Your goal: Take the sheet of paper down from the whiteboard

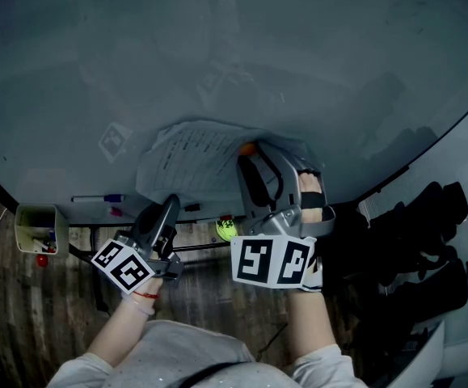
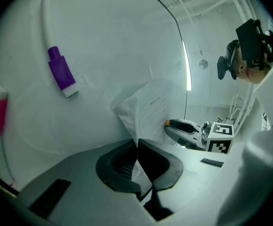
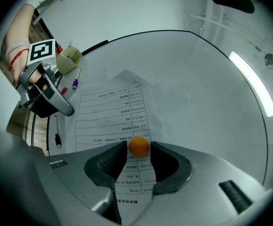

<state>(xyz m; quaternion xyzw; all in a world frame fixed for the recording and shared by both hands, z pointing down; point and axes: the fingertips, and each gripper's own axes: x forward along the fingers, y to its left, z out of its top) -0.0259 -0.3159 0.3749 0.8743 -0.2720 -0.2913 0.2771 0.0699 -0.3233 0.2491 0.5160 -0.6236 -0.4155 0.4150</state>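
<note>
The sheet of paper (image 1: 189, 156) is still hanging on the whiteboard (image 1: 298, 55), close to the board's lower edge and about midway along it. It is lying rumpled, with part of it bulging away from the surface. A small orange magnet (image 1: 248, 148) is pinning it to the board near one end of the printed table. The left tool (image 2: 137, 145) is gripping the paper: its jaws are standing closed together with an edge of the sheet pinched between them, and the paper is rising out of the jaws toward the board. The right tool (image 3: 138, 150) is pointing at the board with its jaws standing wide apart. The orange magnet is sitting right between their tips, and the paper is running under them. Whether the tips are touching the magnet cannot be told. In the head view the two tools are reaching up side by side from below the board's lower edge, each held in one of the person's hands. A purple-capped marker (image 1: 114, 197) is lying along the lower edge toward the board's left corner. A small box of pens (image 1: 38, 226) is hanging just below that edge, farther left.
</note>
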